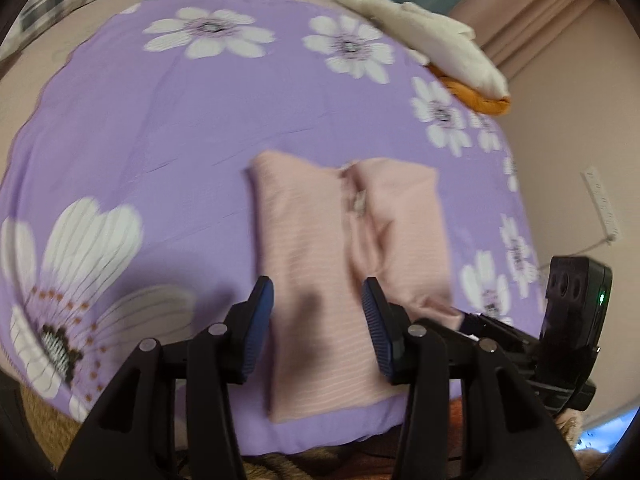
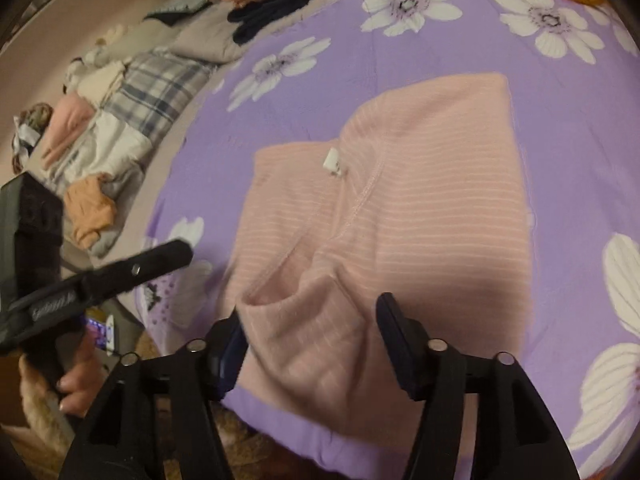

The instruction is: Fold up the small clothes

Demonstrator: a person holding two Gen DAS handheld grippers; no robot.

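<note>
Both tongs are standing spread, pinching nothing: left gripper [image 1: 318, 304] and right gripper [image 2: 310, 320] are hovering over the pink striped garment [image 2: 400, 216], lying part-folded on the purple floral sheet [image 1: 160, 140]. Risk: the loose near flap [image 2: 304, 320] is bulging and could spring open if brushed.

The folded garment [image 2: 400, 216] lies on the bedspread [image 2: 560, 128], near its front edge. Left of the garment, off the bedspread, a row of clothes piles [image 2: 96, 148] runs along the bed. Behind the garment, at the bedspread's far edge, lies a pillow [image 1: 432, 36].
</note>
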